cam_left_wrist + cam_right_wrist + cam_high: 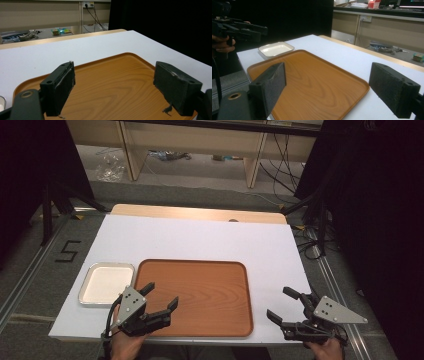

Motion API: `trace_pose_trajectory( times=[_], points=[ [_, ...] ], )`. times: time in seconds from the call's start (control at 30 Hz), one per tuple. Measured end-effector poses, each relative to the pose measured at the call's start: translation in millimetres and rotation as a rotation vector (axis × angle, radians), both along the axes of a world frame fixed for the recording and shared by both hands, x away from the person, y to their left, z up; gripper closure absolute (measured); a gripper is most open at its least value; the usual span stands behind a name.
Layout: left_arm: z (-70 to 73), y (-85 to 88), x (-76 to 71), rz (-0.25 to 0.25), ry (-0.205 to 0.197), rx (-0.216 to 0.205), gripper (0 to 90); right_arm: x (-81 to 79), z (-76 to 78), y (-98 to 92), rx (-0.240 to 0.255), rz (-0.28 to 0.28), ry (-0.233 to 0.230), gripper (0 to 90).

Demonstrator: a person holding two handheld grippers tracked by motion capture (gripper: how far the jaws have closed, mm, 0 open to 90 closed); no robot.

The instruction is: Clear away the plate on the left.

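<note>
The left claw (161, 296) hangs wide open with nothing in it, over the near left corner of the wooden tray (200, 295) — in the left gripper view its two black pads frame bare wood grain. The right claw (282, 304) is spread just as wide and equally empty, poised above the white bench (200, 235) just off the tray's right edge. Beyond the left claw, a small white dish (105, 284) sits just beside the tray's left rim; it holds nothing that can be made out.

This looks like the approach stage, nothing yet gripped. With a claw at either side of the tray, a two-handed lift seems likeliest. That would call for each claw to drop to rim height and close on the tray's edge — evenly, or the tray will tip.
</note>
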State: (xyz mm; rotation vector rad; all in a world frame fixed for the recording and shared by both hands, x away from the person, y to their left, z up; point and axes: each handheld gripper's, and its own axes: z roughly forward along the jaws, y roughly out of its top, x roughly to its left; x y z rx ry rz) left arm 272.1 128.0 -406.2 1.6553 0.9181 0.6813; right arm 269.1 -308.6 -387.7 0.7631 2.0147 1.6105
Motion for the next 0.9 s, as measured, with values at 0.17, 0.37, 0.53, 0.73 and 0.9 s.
trace_pose_trajectory(
  times=[0.17,0.37,0.53,0.73,0.9],
  points=[
    [-0.3,1.0,1.1,0.002,0.005,0.002,17.3,0.4,0.0,-0.1,-0.001,0.001,-0.007,15.3],
    [-1.4,2.5,2.4,0.015,0.016,0.001,17.7,-0.3,0.0,0.4,-0.001,0.004,0.002,15.3],
    [-2.0,4.0,3.6,0.022,0.024,-0.005,17.7,-0.9,0.1,0.4,-0.001,0.008,0.013,15.3],
    [-3.9,8.5,9.5,0.031,0.027,0.031,17.7,-0.3,-0.3,0.7,-0.002,0.026,0.017,15.3],
    [-0.1,24.4,24.3,-0.012,-0.086,0.252,17.9,0.1,0.1,0.1,-0.021,0.018,0.002,15.3]
  ],
)
